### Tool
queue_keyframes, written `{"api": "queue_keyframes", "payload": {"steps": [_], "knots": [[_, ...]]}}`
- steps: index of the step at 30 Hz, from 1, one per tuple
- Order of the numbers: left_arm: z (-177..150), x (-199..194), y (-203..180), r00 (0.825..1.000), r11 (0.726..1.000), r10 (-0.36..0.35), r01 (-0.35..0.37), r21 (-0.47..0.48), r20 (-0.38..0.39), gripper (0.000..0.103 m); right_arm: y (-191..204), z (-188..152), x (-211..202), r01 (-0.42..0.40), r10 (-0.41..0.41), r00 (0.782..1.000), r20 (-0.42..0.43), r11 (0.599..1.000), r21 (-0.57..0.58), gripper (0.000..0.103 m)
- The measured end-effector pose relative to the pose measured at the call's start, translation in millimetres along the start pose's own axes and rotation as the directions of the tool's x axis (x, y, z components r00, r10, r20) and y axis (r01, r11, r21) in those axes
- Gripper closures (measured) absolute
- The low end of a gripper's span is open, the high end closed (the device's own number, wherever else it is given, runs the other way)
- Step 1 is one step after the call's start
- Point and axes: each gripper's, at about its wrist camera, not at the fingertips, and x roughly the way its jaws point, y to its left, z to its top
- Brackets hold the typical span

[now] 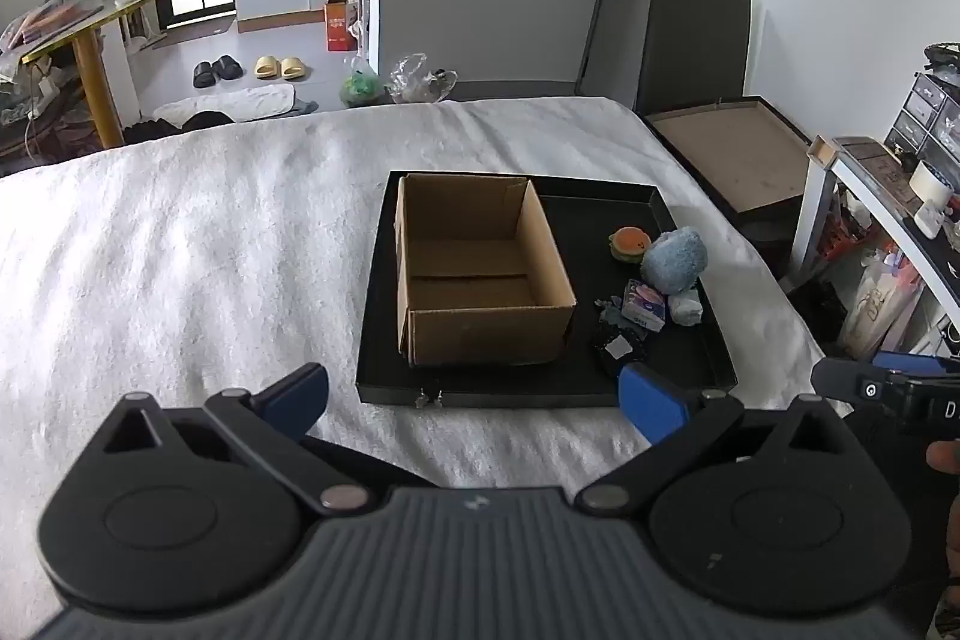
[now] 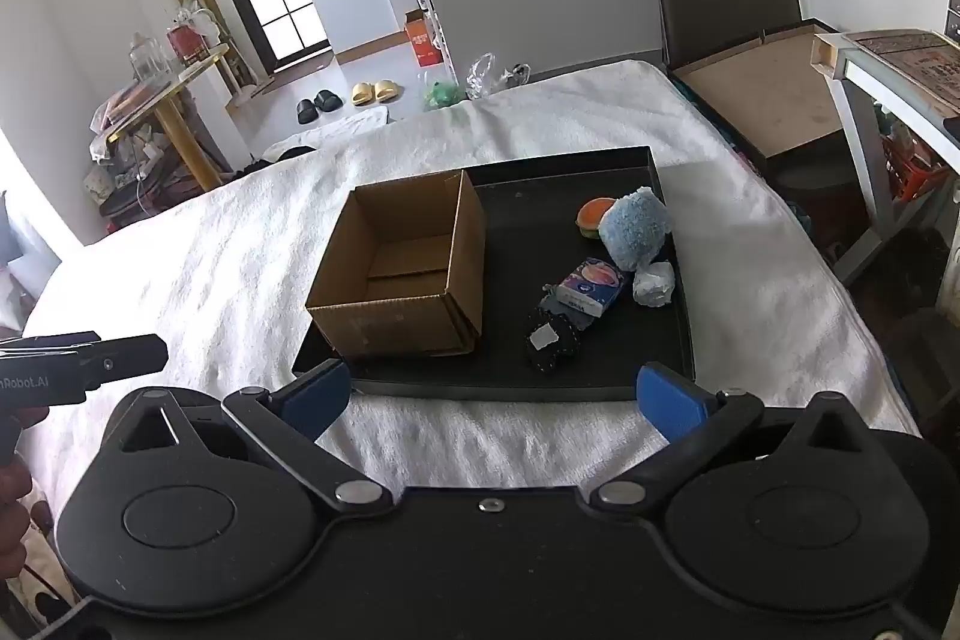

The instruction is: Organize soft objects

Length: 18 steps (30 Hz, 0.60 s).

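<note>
Nearest each lens, the left gripper (image 1: 474,397) and the right gripper (image 2: 492,400) hover with their blue-padded fingers spread wide and nothing between them, both above a white towel-like cover (image 1: 180,244) just short of the near rim of a black tray (image 1: 372,316). Part of the right gripper shows at the right edge of the left wrist view, and part of the left gripper at the left edge of the right wrist view, so the two tools are side by side. Directly ahead of the left gripper, on the left half of the tray, stands an open cardboard box (image 1: 480,274), upright, its interior bare. Ahead of the right gripper, on the right half of the tray, lie the soft objects: closest, a dark speckled item with a pale label (image 2: 552,340); just behind it, a small tissue packet (image 2: 591,289) and a crumpled white wad (image 2: 654,283); farther still, a fluffy blue plush (image 2: 633,229) touching a burger-shaped toy (image 2: 594,217). Beyond the tray the cover runs to the far edge, with slippers (image 1: 249,69) on the floor past it.
</note>
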Motion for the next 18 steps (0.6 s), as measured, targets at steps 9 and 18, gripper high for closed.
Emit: {"api": "queue_keyframes", "payload": {"steps": [9, 18], "knots": [[-1.4, 1.9, 1.8, 1.0, 1.0, -0.001, 0.001, 0.007, 0.005, 0.001, 1.2, 2.6, -2.6, 0.006, -0.006, 1.0, -0.005, 1.0, -0.001, 0.0], [-0.4, -3.6, -4.2, 1.0, 1.0, -0.02, 0.019, 0.019, 0.011, 0.001, 1.1, 0.9, -3.1, 0.007, -0.007, 1.0, -0.002, 1.0, -0.003, 0.0]]}}
